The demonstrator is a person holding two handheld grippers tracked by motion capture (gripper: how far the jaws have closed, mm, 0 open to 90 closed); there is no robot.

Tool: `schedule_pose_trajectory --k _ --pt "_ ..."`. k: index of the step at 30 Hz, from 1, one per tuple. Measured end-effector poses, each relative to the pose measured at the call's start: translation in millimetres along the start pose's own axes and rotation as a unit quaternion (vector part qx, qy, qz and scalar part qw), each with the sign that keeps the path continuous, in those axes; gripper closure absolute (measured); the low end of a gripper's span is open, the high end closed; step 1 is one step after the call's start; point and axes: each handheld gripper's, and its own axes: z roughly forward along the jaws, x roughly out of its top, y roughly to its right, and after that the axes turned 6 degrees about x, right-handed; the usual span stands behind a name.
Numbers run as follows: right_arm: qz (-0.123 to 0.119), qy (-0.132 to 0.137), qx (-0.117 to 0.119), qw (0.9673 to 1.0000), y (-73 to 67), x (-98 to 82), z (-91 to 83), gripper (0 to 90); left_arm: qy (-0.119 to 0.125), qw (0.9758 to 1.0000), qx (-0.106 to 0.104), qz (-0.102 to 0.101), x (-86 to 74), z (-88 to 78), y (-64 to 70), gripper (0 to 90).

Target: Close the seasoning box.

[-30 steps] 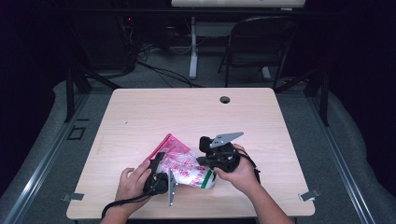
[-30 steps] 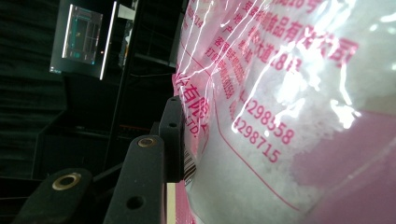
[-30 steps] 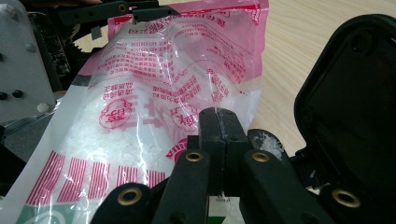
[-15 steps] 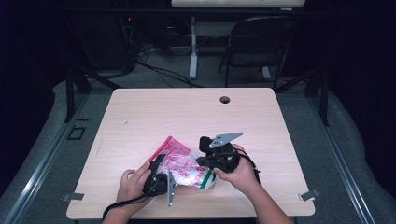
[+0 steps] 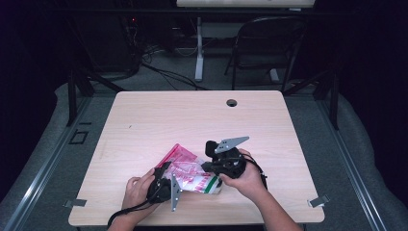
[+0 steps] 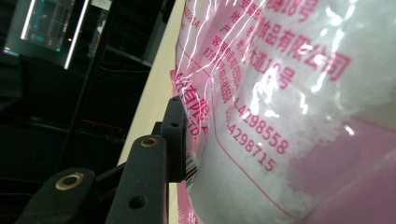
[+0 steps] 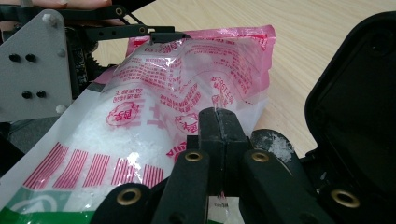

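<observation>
Right gripper view: fingers are seen clamped on the bag's edge; the left gripper's fingers are pressed against its other end. Clear plastic, pink print, white granules; it is laid lengthwise between both grippers on the surface.

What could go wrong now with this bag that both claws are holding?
1. The right claw pinches only a thin edge of the bag, so the film might slip out or tear.
2. The left claw presses the bulging side; the white grains inside could shift, loosening that grip.
3. Pulling apart may burst the bag.
</observation>
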Motion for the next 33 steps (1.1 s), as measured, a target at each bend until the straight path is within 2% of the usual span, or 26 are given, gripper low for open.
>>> schedule_pose_trajectory --k 5,10,14,17,18,19,20,21,23,26,33 --pt "-0.001 -0.003 0.003 1.0000 -0.9 -0.1 2.2 90.0 0.003 0.9996 -0.017 -0.024 -2.9 2.4 2.8 67.9" --pt "0.000 -0.003 0.001 1.0000 -1.3 0.0 2.6 90.0 0.002 0.9992 -0.026 -0.032 -3.4 3.3 2.4 69.1" --pt "0.000 -0.003 0.003 1.0000 -1.0 0.1 2.5 90.0 0.005 0.9982 -0.035 -0.049 -4.6 5.2 2.1 71.7" --pt "-0.001 -0.004 0.003 1.0000 -1.1 0.3 2.6 90.0 0.003 0.9975 -0.045 -0.054 -5.0 5.8 1.4 73.1" --pt "0.000 -0.004 0.003 1.0000 -1.0 0.3 2.6 90.0 0.004 0.9970 -0.050 -0.059 -5.3 6.3 0.8 73.7" --pt "0.001 -0.003 0.004 1.0000 -1.1 0.2 2.8 90.0 0.006 0.9958 -0.056 -0.072 -5.8 7.0 1.4 74.3" --pt "0.001 -0.001 0.005 1.0000 -0.9 0.3 2.5 89.6 0.006 0.9958 -0.056 -0.072 -5.8 7.0 1.4 74.6" --pt "0.002 0.003 0.006 1.0000 -0.6 0.6 2.1 88.6 0.003 0.9944 -0.068 -0.080 -6.9 8.0 -0.5 74.9" --pt "0.006 0.015 0.006 0.9999 -0.5 1.1 0.5 85.9 0.003 0.9927 -0.078 -0.092 -8.2 9.0 -1.2 75.2" --pt "0.009 0.029 0.007 0.9995 0.0 1.9 -3.5 81.9 0.002 0.9888 -0.096 -0.114 -10.7 10.8 -3.6 75.5" --pt "0.007 0.070 0.001 0.9975 -1.7 6.0 -17.8 77.2 0.002 0.9739 -0.141 -0.178 -21.6 16.8 -10.3 75.8"
